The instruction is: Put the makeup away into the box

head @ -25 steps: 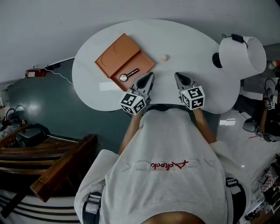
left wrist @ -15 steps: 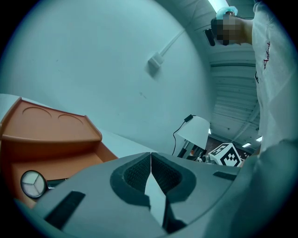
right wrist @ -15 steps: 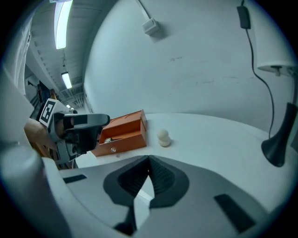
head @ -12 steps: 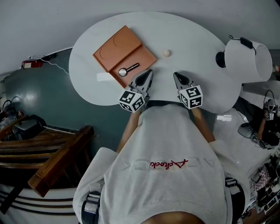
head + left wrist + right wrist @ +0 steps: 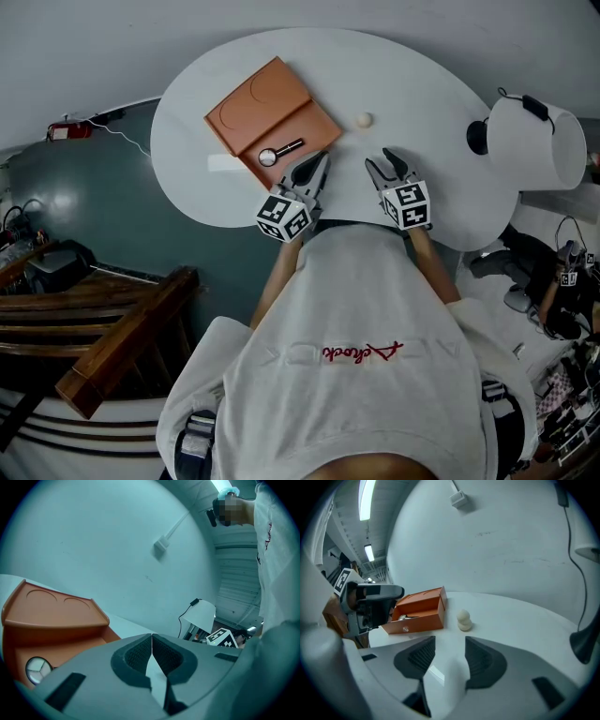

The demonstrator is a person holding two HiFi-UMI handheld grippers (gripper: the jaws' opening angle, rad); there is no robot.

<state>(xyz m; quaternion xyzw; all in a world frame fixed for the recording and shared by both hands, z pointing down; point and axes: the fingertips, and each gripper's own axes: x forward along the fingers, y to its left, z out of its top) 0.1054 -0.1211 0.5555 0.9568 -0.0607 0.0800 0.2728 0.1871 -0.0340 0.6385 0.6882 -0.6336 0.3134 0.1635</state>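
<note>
Small beige sponge (image 5: 364, 120), prob. a makeup puff, lies on worktop (image 5: 422, 94) near the open orange box (image 5: 267, 117). Looks light, squashy, may roll, so pinch its waist gently. Right claw (image 5: 446, 656) opening, nothing between; left claw (image 5: 151, 641) jaws together, empty.

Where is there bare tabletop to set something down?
Bare: the table beyond the sponge, and the stretch between sponge and lamp. Crowded: the left, where the open orange box lies ahead of the left gripper.
</note>
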